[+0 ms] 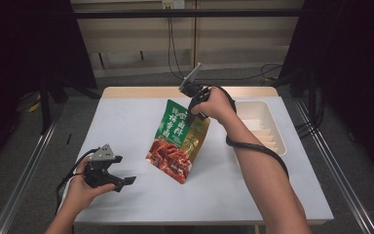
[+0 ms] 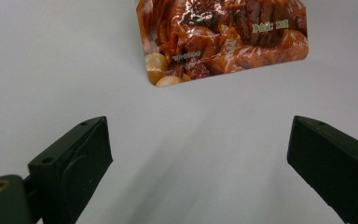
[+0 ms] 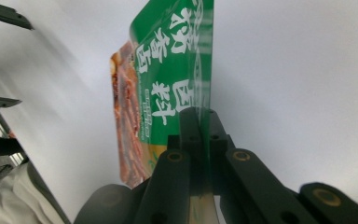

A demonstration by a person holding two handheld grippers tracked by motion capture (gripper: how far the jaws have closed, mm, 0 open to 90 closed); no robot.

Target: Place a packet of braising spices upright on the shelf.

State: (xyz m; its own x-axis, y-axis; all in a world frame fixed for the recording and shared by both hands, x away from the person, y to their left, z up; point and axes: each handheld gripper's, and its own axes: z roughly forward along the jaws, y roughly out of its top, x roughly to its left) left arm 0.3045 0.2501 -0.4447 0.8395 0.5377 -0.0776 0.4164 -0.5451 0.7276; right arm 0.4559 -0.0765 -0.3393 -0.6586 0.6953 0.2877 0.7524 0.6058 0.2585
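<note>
A: Where is your right gripper (image 1: 193, 113) at this moment?

B: You hold it over the middle of the white table (image 1: 126, 122), toward the far side. Its jaws are clamped on the top edge of the food pouch (image 1: 177, 141), and the right gripper view shows that green edge pinched tight between them.

A: And the pouch itself?

B: It hangs from your grip, tilted, green top up and the red pictured end down. Whether its lowest corner touches the tabletop, I cannot tell.

A: What about the left gripper (image 1: 121, 181)?

B: You hold it at the near left of the table, jaws spread wide with nothing between them. It sits well apart from the pouch. A white tray (image 1: 272, 141) lies at the right side of the table.
</note>
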